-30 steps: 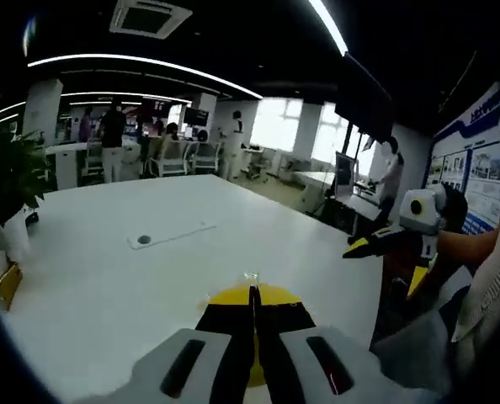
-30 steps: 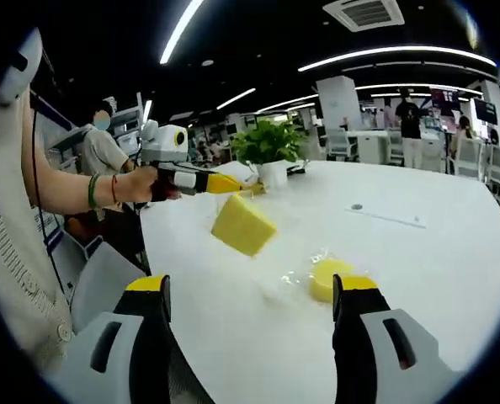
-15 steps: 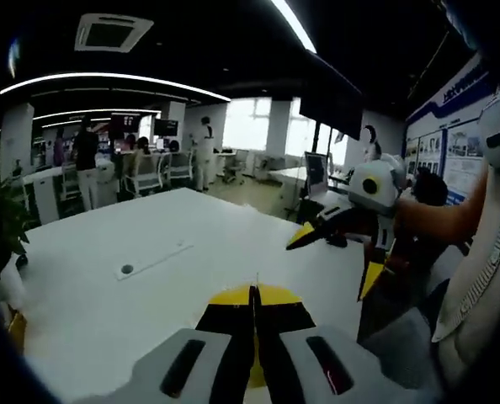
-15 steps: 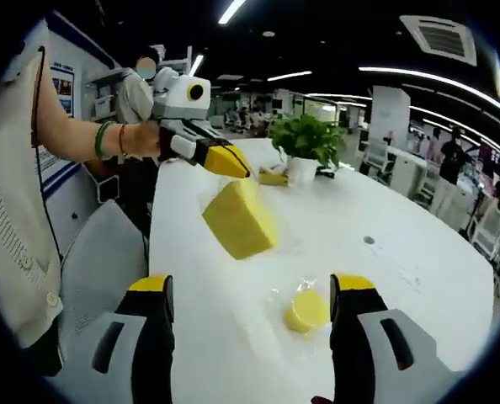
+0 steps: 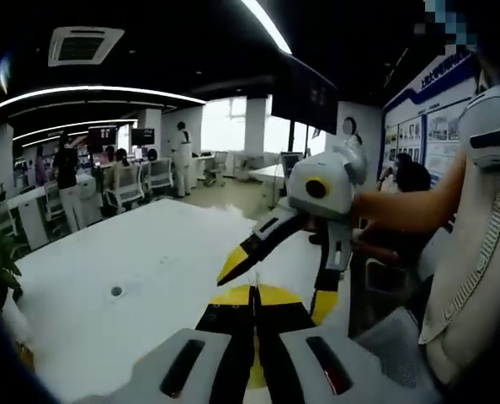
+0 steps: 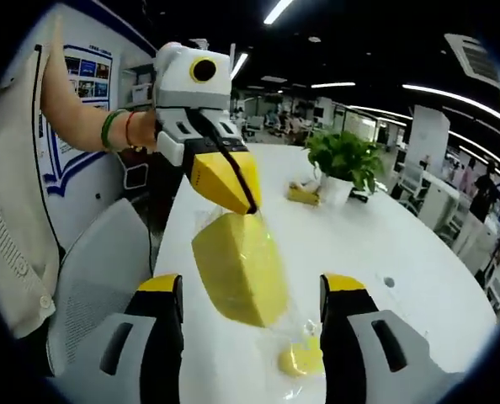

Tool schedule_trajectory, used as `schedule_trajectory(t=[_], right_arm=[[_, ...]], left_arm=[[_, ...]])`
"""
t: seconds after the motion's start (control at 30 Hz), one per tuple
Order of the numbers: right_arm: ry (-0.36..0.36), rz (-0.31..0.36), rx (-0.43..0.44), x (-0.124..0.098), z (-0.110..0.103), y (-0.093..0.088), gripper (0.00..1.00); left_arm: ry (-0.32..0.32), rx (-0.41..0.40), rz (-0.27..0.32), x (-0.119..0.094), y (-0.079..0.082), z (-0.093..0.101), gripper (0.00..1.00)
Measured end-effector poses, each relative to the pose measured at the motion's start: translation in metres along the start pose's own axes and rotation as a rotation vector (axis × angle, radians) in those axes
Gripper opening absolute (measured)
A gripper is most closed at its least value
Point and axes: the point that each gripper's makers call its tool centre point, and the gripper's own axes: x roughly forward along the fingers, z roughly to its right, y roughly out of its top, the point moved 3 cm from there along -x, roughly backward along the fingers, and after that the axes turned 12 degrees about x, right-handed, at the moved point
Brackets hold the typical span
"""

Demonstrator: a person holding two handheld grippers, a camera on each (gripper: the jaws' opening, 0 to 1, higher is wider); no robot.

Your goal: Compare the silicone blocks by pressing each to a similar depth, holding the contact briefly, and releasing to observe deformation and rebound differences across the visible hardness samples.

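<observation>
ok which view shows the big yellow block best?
The right gripper view. The big yellow block hangs whole in its clear wrapper, pinched at the top by the left tool, between the open right tool. The left gripper view gives just a yellow edge past its own shut tips.

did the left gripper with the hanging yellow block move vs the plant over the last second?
Yes. In the right gripper view the left gripper and its hanging yellow block sit nearer and larger, with a wider gap to the potted plant, though the camera shifted too.
</observation>
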Motion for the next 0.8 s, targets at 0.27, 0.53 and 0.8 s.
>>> schedule_trajectory(t=[0.27,0.53,0.8], right_arm=[[0.052,-0.029,0.009,0.016,0.003,0.001,0.61],[0.111,-0.044,-0.004,0.027,-0.001,-0.002,0.52],[0.132,-0.060,-0.052,0.029,-0.003,-0.006,0.38]], left_arm=[[-0.028,0.047,0.006,0.002,0.008,0.002,0.00],[-0.053,0.069,0.015,0.006,0.012,0.001,0.00],[-0.110,0.143,-0.014,0.009,0.010,0.005,0.00]])
